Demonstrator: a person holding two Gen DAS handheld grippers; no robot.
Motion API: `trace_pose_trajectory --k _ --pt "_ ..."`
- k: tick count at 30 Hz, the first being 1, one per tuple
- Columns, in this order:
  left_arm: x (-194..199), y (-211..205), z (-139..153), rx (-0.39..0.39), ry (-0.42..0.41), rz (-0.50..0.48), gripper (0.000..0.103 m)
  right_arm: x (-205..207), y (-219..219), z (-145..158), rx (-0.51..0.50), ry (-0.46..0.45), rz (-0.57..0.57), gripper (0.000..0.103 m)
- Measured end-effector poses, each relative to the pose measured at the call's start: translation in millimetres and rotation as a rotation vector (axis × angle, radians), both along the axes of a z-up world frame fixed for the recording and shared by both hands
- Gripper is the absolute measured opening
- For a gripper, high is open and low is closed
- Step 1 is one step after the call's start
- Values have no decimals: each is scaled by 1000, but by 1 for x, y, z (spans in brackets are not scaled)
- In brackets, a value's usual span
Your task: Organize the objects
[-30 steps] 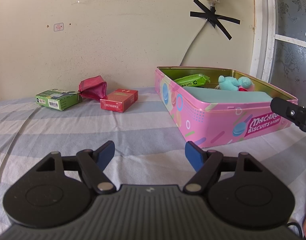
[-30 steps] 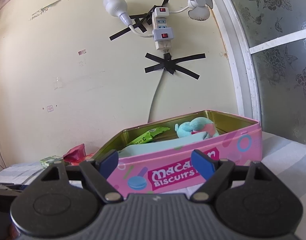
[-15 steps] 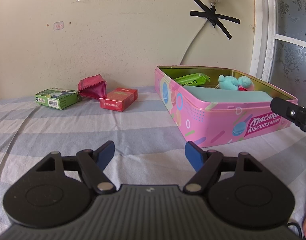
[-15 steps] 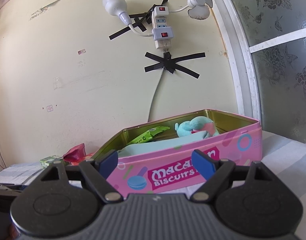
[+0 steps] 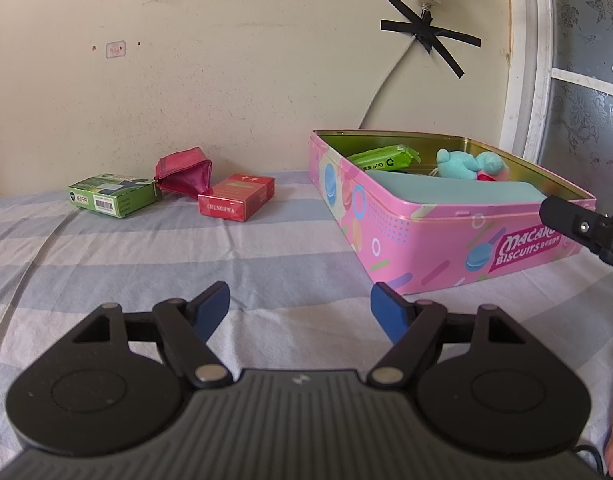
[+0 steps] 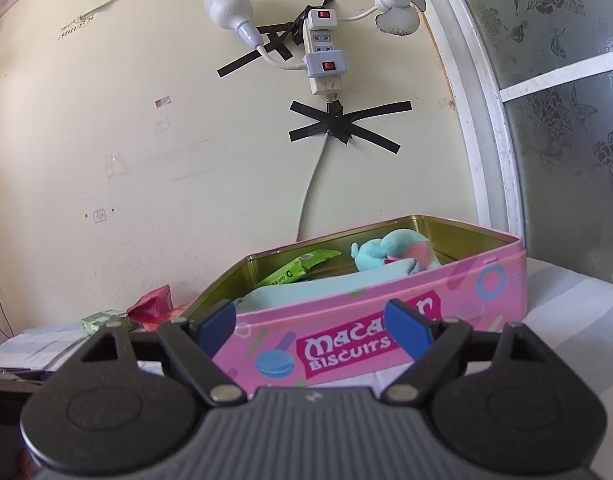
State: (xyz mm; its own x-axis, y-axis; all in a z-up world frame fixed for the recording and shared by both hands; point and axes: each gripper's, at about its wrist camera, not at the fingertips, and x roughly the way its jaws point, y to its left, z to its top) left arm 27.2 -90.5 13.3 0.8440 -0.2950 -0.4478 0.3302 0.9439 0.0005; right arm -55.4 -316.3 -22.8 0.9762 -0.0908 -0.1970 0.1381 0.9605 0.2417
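1. Left wrist view: three loose items are seen lying at the far left of the striped bedsheet (image 5: pixel 146 256), near the wall: a red cigarette pack (image 5: pixel 236 197), a crimson pouch (image 5: pixel 183 176) just behind it, and a green box (image 5: pixel 112 194) to the pouch's left.
2. The pink biscuit tin (image 5: pixel 418 236) is set to the right of them, well apart, with its lid off; a green packet (image 5: pixel 382 159), a teal plush toy (image 5: pixel 466 165) and a pale blue pad (image 5: pixel 454 193) are already held inside.
3. The red pack is judged the nearest loose item; it lies ahead and slightly left of the left gripper (image 5: pixel 300 312), its long axis angled away toward the right.
4. The left gripper's jaws are spread with nothing between them.
5. The right gripper (image 6: pixel 312 326) is likewise spread and empty, faced squarely at the tin's printed side, so the left hand is judged better placed for the pickup.
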Motion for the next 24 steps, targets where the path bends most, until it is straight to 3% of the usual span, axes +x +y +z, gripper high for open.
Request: trace_pose_trajectory --k 8,12,16,20,24 --pt "0 0 0 -7 6 2 79 2 2 -1 -5 7 -3 85" --pt "7 8 2 -43 52 8 79 1 6 2 -34 4 -5 85" --pt "16 31 12 -52 35 37 79 -1 23 18 -88 -26 61 85" --pt "37 72 18 -30 7 129 80 14 53 37 -132 -19 200 85" --pt "62 124 11 -43 -3 313 80 45 100 52 -168 18 364 85"
